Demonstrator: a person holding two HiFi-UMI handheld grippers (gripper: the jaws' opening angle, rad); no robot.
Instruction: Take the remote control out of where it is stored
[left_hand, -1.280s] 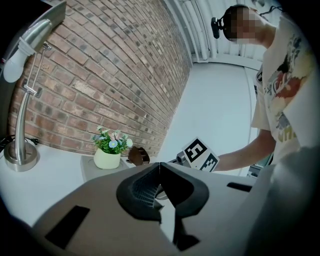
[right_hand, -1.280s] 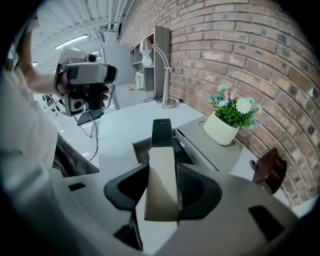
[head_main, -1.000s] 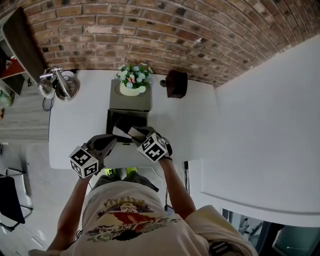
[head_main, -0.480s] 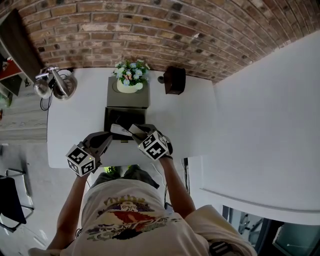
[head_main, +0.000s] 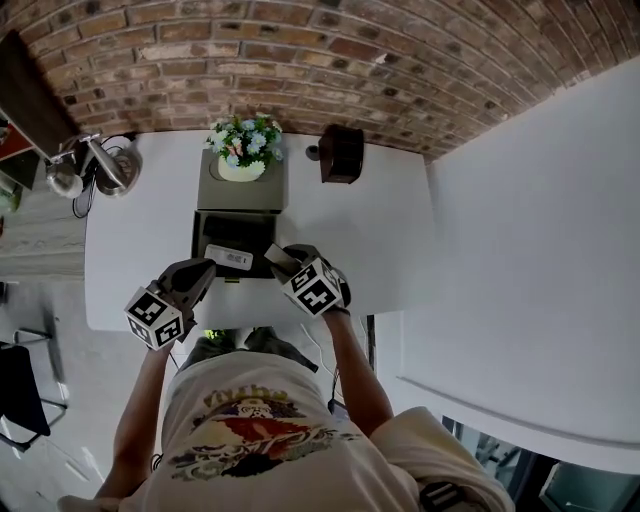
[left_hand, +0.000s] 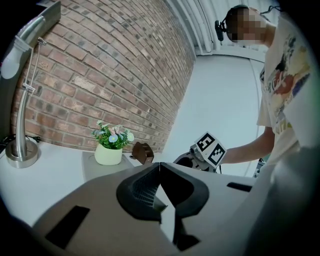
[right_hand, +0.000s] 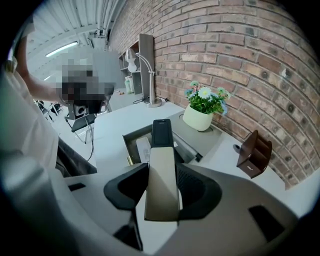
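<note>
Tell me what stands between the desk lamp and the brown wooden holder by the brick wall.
A pot of flowers on a grey box, seen in the head view between the lamp and the holder.

The drawer (head_main: 198, 245) is open upward. Behind it a box (head_main: 240, 195) bearing a flowerpot (head_main: 241, 162) blocks the way, then a brick wall (head_main: 300, 60). Left of the drawer the table (head_main: 130, 250) lies bare up to a lamp (head_main: 95, 165). A brown holder (head_main: 341, 166) stands to its right rear. The left gripper (head_main: 203, 270) and the right gripper (head_main: 280, 262), clamping a remote (right_hand: 162, 175), crowd the drawer's front.
</note>
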